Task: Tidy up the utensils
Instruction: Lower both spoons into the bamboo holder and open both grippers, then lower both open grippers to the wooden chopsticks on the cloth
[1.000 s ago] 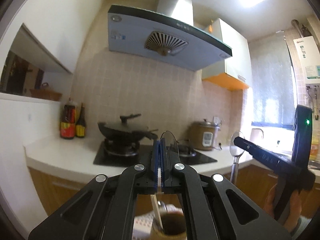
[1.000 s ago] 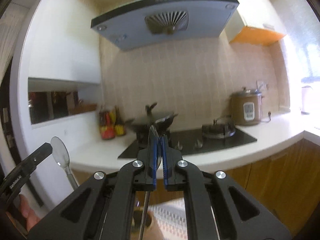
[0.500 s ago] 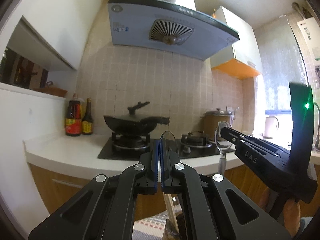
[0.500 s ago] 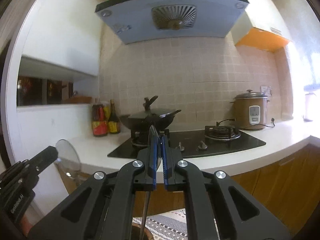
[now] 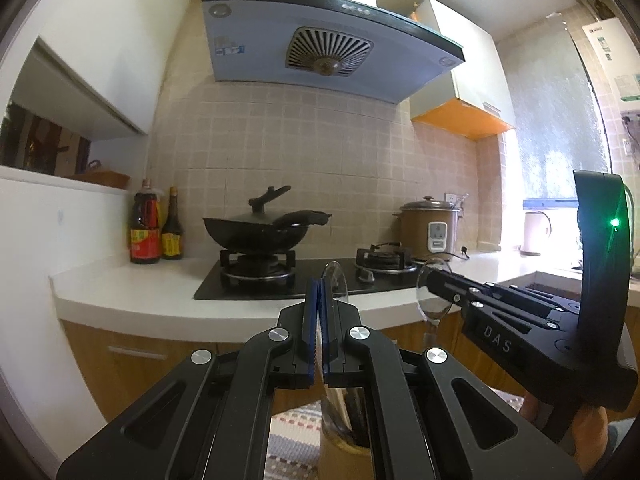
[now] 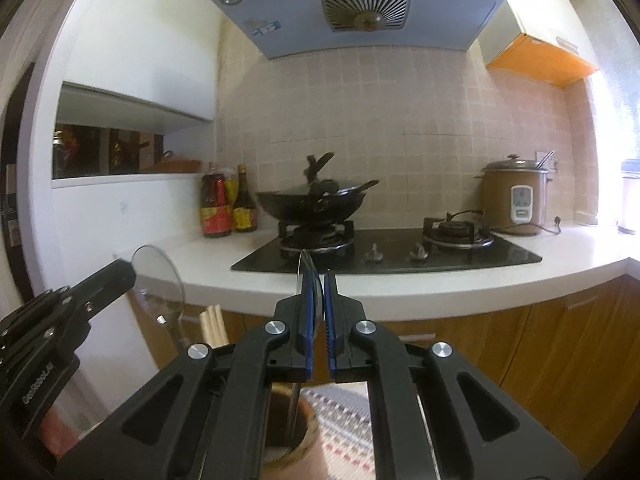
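My left gripper (image 5: 320, 285) is shut on a metal spoon (image 5: 335, 280) held upright, its bowl sticking up past the fingertips. Below it stands a brown utensil holder (image 5: 344, 454) with chopsticks (image 5: 340, 400) in it. My right gripper (image 6: 319, 277) is shut on a second spoon (image 6: 305, 276), seen edge-on, whose handle runs down into the holder (image 6: 310, 432). In the left wrist view the right gripper (image 5: 431, 280) comes in from the right with its spoon (image 5: 434, 300). From the right wrist camera, the left gripper (image 6: 125, 273), its spoon (image 6: 158, 276) and the chopsticks (image 6: 214, 322) appear at left.
A striped mat (image 6: 344, 412) lies under the holder. Beyond is a white counter (image 5: 168, 300) with a black hob (image 6: 400, 256), a lidded wok (image 5: 260, 232), sauce bottles (image 5: 154, 232) and a rice cooker (image 6: 514, 200). A range hood (image 5: 320, 44) hangs above; wooden cabinets below.
Both grippers have sunk with their spoons, so the counter and hob sit higher in both views. The two grippers have drawn closer together over the holder.
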Tool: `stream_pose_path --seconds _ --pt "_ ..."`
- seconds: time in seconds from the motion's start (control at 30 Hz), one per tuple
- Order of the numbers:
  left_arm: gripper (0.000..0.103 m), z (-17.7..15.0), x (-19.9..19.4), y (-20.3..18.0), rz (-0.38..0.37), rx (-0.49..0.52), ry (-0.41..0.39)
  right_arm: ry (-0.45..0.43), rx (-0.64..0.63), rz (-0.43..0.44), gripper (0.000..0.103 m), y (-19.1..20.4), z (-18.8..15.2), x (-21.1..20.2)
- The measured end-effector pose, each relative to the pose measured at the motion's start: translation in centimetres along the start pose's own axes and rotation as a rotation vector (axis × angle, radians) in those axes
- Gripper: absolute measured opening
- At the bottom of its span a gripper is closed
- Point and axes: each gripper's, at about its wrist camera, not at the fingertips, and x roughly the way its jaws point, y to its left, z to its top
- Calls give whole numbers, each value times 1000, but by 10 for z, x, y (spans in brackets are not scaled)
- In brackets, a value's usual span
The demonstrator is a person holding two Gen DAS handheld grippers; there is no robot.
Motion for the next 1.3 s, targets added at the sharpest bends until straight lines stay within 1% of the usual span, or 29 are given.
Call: stream_pose_path --seconds 0.1,0.13,0.17,0.2,0.23,0.27,0.3,0.33,0.4,0.6,0.7,0.8,0.87,0.93,1.03,1.1,1.13,1.17,1.2,1.23,1.3 --pt "3 2 -12 -1 4 9 -4 52 14 46 5 2 0 -8" --pt "15 3 -14 -2 0 11 -3 70 24 66 5 1 1 -10" --pt "22 5 -19 -1 -7 9 -2 90 38 85 6 1 3 -12" --pt "38 7 -24 0 -15 -3 -4 115 53 100 8 -1 5 -13" --pt "44 10 -28 1 -26 -14 -4 149 64 120 15 -2 7 -13" --pt "44 12 -31 2 -31 -21 -2 168 78 133 19 -4 9 -14" --pt "44 15 -35 4 -32 -27 -2 176 93 141 29 -5 11 -17" --pt "44 18 -41 6 -33 -36 -8 179 110 157 33 -8 14 -22" --pt "44 27 -54 12 -32 -56 -23 170 112 153 33 -9 20 -35" --pt "44 48 -92 23 -42 -107 -32 174 150 166 33 -14 34 -72" --pt "44 54 -109 24 -59 -127 -17 191 126 143 33 -12 36 -92" --pt "44 55 -120 24 -85 -140 23 222 128 154 34 -12 31 -105" --pt "44 50 -125 22 -102 -159 74 260 109 141 36 -9 24 -112" --pt "44 40 -126 20 -129 -172 145 284 92 128 41 -7 14 -118" --pt "43 15 -117 16 -190 -219 306 346 58 113 44 -2 -8 -122" --pt "42 -16 -103 15 -253 -288 466 392 52 111 44 -1 -27 -123" --pt "42 -30 -97 14 -267 -317 522 412 49 109 44 0 -35 -123" --pt "40 -50 -90 15 -276 -357 595 434 51 101 44 0 -47 -124" --pt "33 -70 -84 15 -278 -393 660 451 60 89 44 -2 -60 -125" --pt "31 -83 -81 15 -284 -416 699 464 68 76 44 -4 -71 -127" --pt "31 -118 -71 15 -312 -487 797 495 99 60 44 -10 -94 -127"
